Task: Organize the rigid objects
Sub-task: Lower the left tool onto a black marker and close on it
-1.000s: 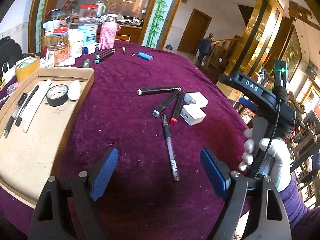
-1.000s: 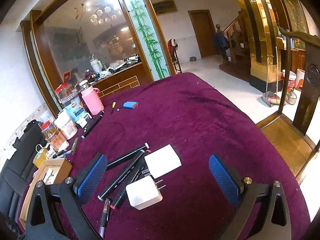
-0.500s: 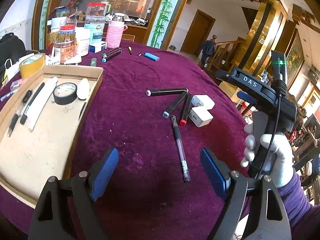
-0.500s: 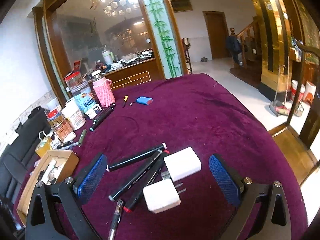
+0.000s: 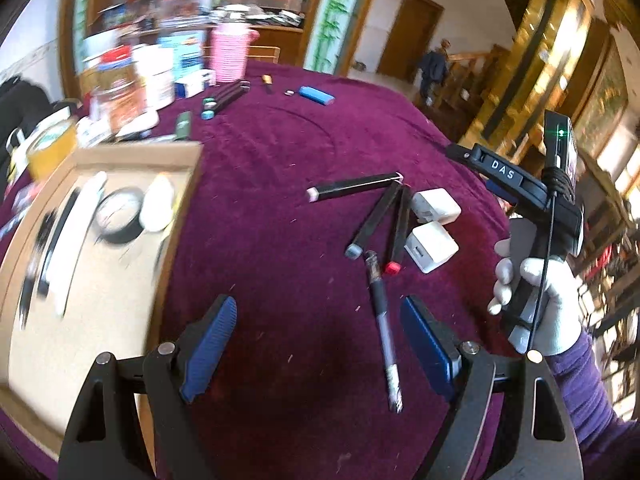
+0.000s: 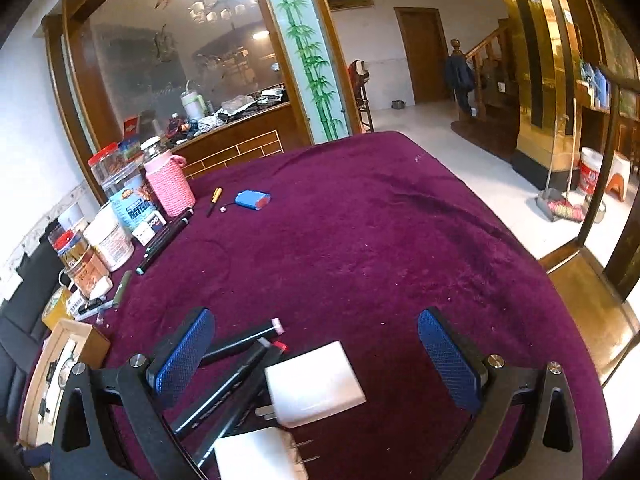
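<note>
at ten o'clock, a pink knitted-sleeve bottle (image 6: 170, 187) stands beside clear plastic jars with red lids (image 6: 105, 165); at three o'clock, a red-bristled broom (image 6: 562, 204) rests on pale floor tiles (image 6: 448, 132).

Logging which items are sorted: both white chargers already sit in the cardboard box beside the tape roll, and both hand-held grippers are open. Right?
Not quite. The two white chargers lie on the purple tablecloth beside the markers, outside the cardboard box; the left wrist view shows this. The tape roll is in the box, and both hand-held grippers are open.

Plush matt velvet tablecloth (image 6: 360, 240); glossy white plastic chargers (image 6: 316, 384); cardboard tray (image 5: 100, 320).
</note>
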`<state>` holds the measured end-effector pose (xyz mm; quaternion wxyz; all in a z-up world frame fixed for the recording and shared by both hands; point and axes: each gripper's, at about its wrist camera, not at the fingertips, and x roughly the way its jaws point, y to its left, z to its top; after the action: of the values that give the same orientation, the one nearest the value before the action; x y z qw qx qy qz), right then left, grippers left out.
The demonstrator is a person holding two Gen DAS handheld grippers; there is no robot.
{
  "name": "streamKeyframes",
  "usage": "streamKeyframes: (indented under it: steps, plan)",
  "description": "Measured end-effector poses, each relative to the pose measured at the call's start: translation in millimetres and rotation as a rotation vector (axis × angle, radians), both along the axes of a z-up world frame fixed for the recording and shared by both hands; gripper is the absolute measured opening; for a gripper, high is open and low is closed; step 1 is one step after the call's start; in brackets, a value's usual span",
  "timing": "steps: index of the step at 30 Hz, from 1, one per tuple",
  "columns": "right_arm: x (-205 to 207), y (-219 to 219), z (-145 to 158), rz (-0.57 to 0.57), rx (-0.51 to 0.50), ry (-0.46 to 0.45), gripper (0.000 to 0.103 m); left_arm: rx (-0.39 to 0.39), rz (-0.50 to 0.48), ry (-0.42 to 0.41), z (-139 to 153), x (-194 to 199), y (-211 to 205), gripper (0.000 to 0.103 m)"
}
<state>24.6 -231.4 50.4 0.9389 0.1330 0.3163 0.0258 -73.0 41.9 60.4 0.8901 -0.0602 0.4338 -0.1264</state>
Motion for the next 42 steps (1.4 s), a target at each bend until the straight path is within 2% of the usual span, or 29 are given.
streamKeyframes:
  steps: [5,9,10,13,19,23,27,30,32,34,37,42]
  plan:
    - [6.7,-16.6,-15.5,-0.009,0.077,0.082,0.102,0.098,-0.081,0.009,-4.9,53.7,-30.8,0.083]
    - [4.8,-21.4,-16.5,-0.011,0.129,0.085,0.102,0.133,-0.141,0.070,-27.9,110.4,-50.3,0.083]
    - [4.7,-21.6,-16.7,-0.012,0.132,0.085,0.102,0.147,-0.155,0.073,-32.6,118.6,-54.7,0.081]
    - [6.4,-21.8,-18.1,-0.012,0.139,0.096,0.102,0.215,-0.225,0.080,-45.1,140.8,-71.1,0.059]
    - [13.4,-26.2,-22.5,-0.018,0.177,0.129,0.103,0.269,-0.284,0.071,-55.5,170.6,-84.6,0.058]
    - [18.0,-32.3,-28.4,-0.039,0.203,0.157,0.103,0.248,-0.315,0.088,-57.2,188.3,-88.7,0.061]
    - [20.4,-37.0,-33.9,-0.056,0.230,0.184,0.102,0.274,-0.332,0.057,-56.7,189.5,-95.0,0.059]
    - [20.7,-37.6,-34.9,-0.064,0.225,0.188,0.102,0.277,-0.361,0.049,-54.5,181.4,-99.6,0.031]
    - [21.0,-37.2,-35.6,-0.066,0.220,0.191,0.102,0.266,-0.386,0.065,-53.7,174.5,-100.5,0.018]
    - [20.9,-37.1,-35.9,-0.064,0.220,0.194,0.102,0.263,-0.406,0.082,-52.4,164.3,-99.0,0.013]
    - [20.5,-37.9,-36.0,-0.062,0.221,0.195,0.102,0.234,-0.408,0.116,-50.6,152.1,-91.1,0.013]
    - [19.2,-36.9,-36.0,-0.059,0.221,0.194,0.102,0.270,-0.350,0.094,-51.7,156.1,-91.8,0.013]
